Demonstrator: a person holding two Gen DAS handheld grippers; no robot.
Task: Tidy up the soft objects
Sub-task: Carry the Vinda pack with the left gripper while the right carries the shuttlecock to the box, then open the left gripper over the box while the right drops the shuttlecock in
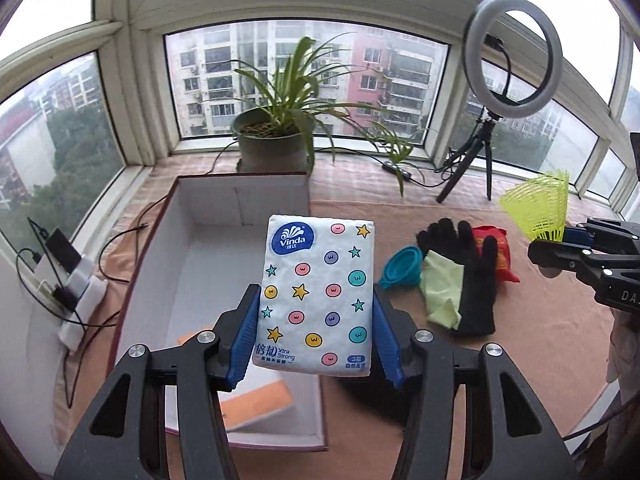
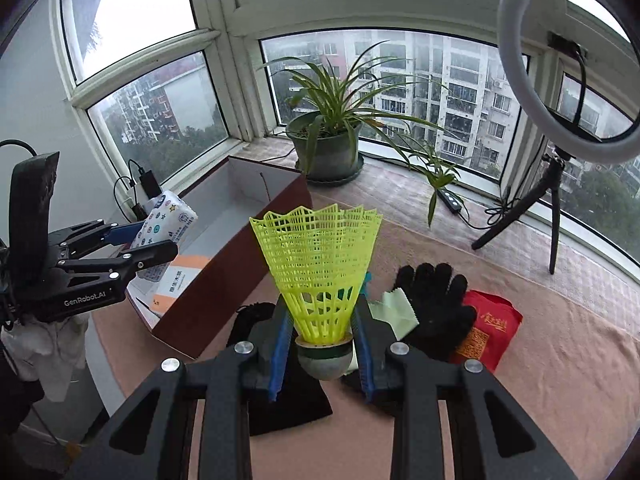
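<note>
My left gripper (image 1: 316, 316) is shut on a white Vinda tissue pack (image 1: 318, 292) printed with stars and dots, held in the air over the right wall of the open brown box (image 1: 168, 224). The same pack (image 2: 166, 224) shows at the left of the right wrist view, above the box (image 2: 224, 280). My right gripper (image 2: 322, 344) is shut on the cork base of a yellow plastic shuttlecock (image 2: 318, 268), lifted above the table. That shuttlecock (image 1: 540, 208) appears at the right edge of the left wrist view. A black glove (image 1: 468, 272), a pale green cloth (image 1: 440, 292) and a red pouch (image 1: 498, 256) lie on the table.
An orange-and-white carton (image 2: 180, 280) lies inside the box. A blue collapsible cup (image 1: 402, 266) sits beside the cloth. A black cloth pouch (image 2: 288, 396) lies under my right gripper. A potted plant (image 1: 276, 140), a ring light on a tripod (image 1: 512, 52) and cables on the sill stand behind.
</note>
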